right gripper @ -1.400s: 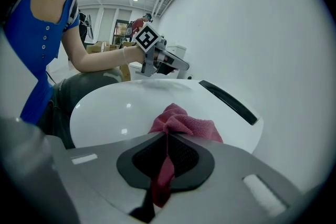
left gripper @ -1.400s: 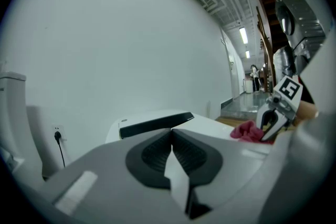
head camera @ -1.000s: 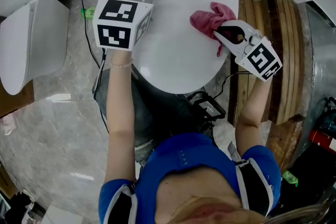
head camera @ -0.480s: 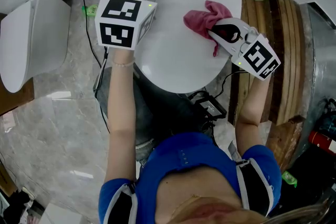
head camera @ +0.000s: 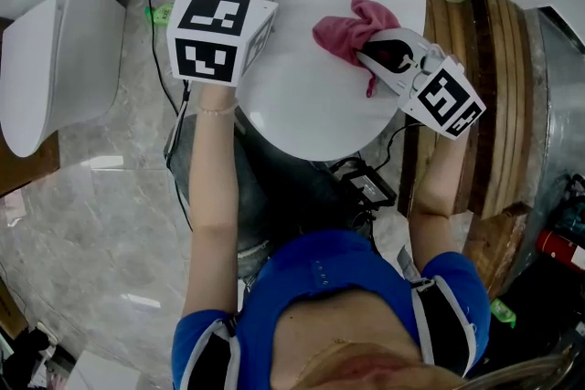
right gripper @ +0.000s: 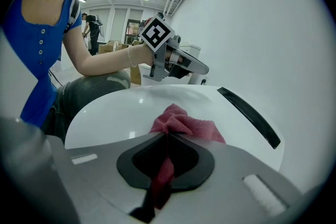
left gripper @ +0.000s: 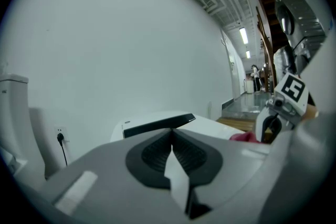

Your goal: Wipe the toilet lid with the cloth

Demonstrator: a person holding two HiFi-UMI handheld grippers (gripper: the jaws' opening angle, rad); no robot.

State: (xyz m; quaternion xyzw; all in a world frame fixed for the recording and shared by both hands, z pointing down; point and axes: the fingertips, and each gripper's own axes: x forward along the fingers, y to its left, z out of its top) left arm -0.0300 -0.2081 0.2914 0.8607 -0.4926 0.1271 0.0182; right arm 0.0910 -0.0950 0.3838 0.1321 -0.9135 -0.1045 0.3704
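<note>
Jaws of right gripper (head camera: pixel 362 51) tight on pink cloth (head camera: pixel 344 25), atop toilet lid (head camera: pixel 302 91)

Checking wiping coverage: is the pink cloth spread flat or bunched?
Bunched: pink terry cloth crumpled on the white toilet lid, pinched in the right tool.

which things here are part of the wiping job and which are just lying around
In the job: toilet lid, pink cloth on it, right gripper shut on the cloth.

Just lying about: black box on the floor, wooden slats, white fixture at far left; left gripper shut, idle.
</note>
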